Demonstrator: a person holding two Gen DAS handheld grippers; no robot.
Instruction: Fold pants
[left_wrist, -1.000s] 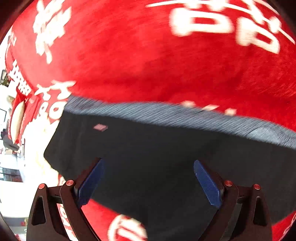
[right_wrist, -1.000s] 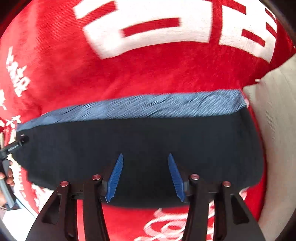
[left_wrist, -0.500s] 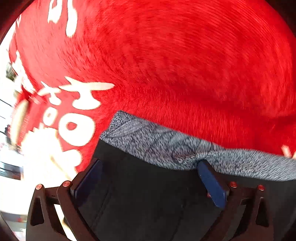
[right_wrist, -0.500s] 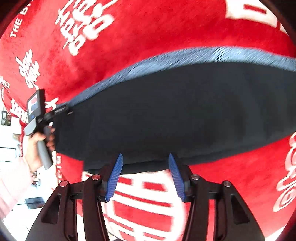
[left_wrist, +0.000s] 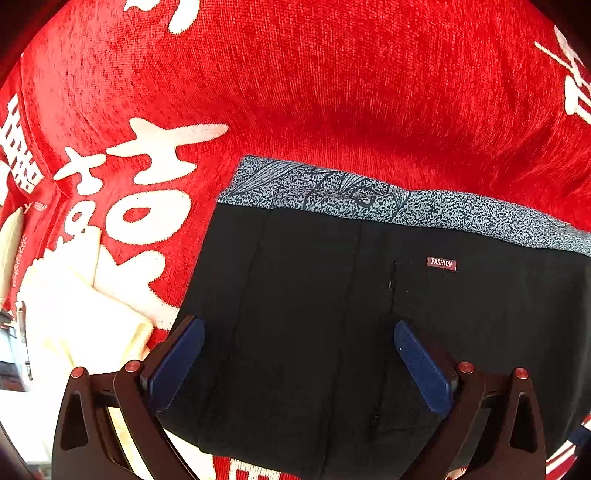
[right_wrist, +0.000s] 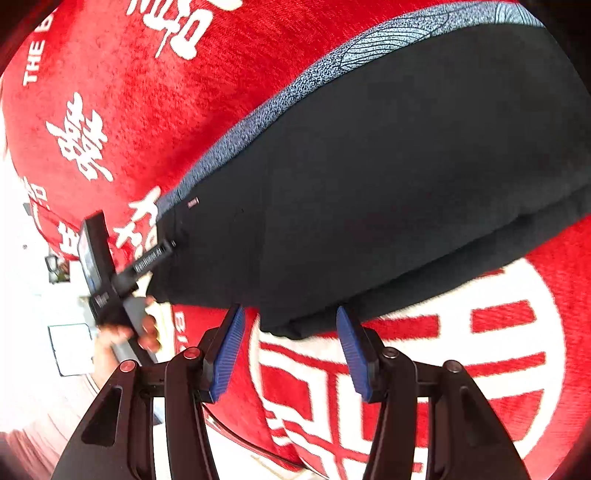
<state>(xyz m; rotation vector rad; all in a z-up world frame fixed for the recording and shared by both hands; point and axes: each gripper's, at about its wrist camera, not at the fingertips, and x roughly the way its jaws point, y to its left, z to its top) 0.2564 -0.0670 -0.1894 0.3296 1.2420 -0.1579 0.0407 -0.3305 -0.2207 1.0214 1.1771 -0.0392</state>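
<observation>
Black pants are laid flat on a red blanket

Both the left gripper (left_wrist: 295, 350) and right gripper (right_wrist: 290, 350) are spread over the pants (left_wrist: 369, 314), nothing pinched. "FASHION" is read on a small tag (left_wrist: 441, 263) below the speckled waistband (left_wrist: 369, 201); beyond, the blanket (left_wrist: 332, 92) is covered in white writing.

my left view is sharp and brightly lit; the right one smears slightly. both bulge fisheye-style, corners going black. the left edges blow out white, and the pants (left_wrist: 332, 314) are too dark for detail.
</observation>
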